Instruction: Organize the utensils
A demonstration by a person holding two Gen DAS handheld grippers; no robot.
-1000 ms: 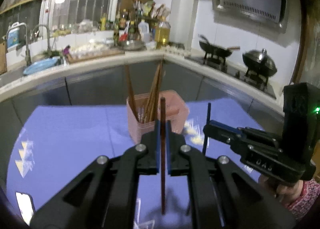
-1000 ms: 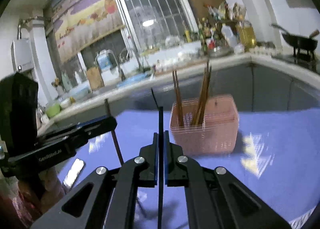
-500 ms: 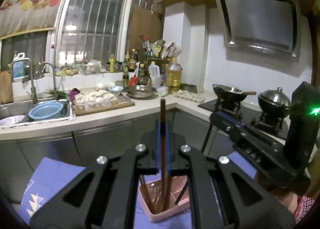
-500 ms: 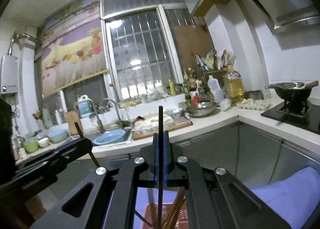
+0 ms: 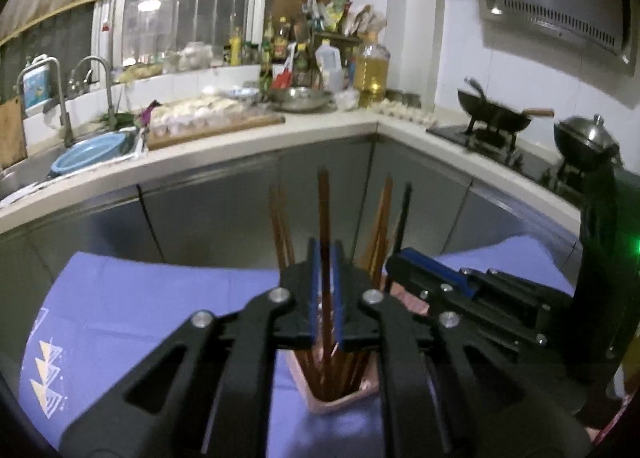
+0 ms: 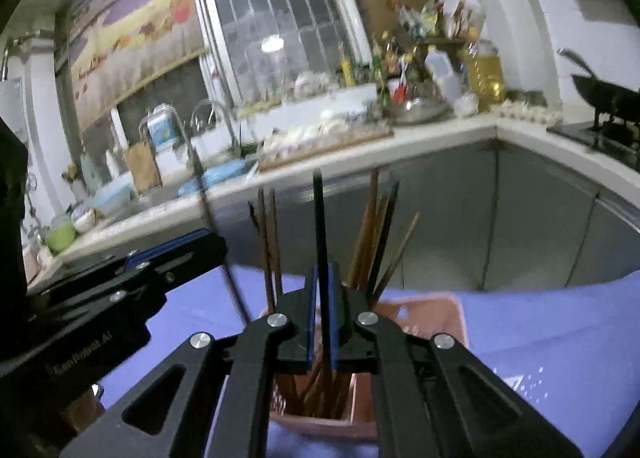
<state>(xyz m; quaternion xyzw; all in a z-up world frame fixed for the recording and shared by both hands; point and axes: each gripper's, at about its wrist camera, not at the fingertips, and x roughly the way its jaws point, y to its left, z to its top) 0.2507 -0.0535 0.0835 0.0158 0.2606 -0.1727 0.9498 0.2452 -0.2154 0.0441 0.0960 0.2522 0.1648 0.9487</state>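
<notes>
A pink slotted basket (image 5: pixel 344 404) stands on the purple cloth and holds several brown chopsticks. My left gripper (image 5: pixel 325 258) is just above it, shut on a brown chopstick (image 5: pixel 323 206) that stands upright with its lower end down in the basket. My right gripper (image 6: pixel 320 282) is shut on a black chopstick (image 6: pixel 319 218), also upright with its lower end in the basket (image 6: pixel 420 312). The right gripper shows in the left wrist view (image 5: pixel 404 258) close beside the left one; the left gripper shows in the right wrist view (image 6: pixel 208 238).
The purple cloth (image 5: pixel 140 310) covers the table. Behind it runs a counter with a sink and blue bowl (image 5: pixel 92 150), a board of dumplings (image 5: pixel 208 118), bottles (image 5: pixel 370 70) and woks on the stove (image 5: pixel 496 118).
Both grippers tilted up towards the kitchen, then came down over the basket. Both chopsticks now reach into the basket among the others.
</notes>
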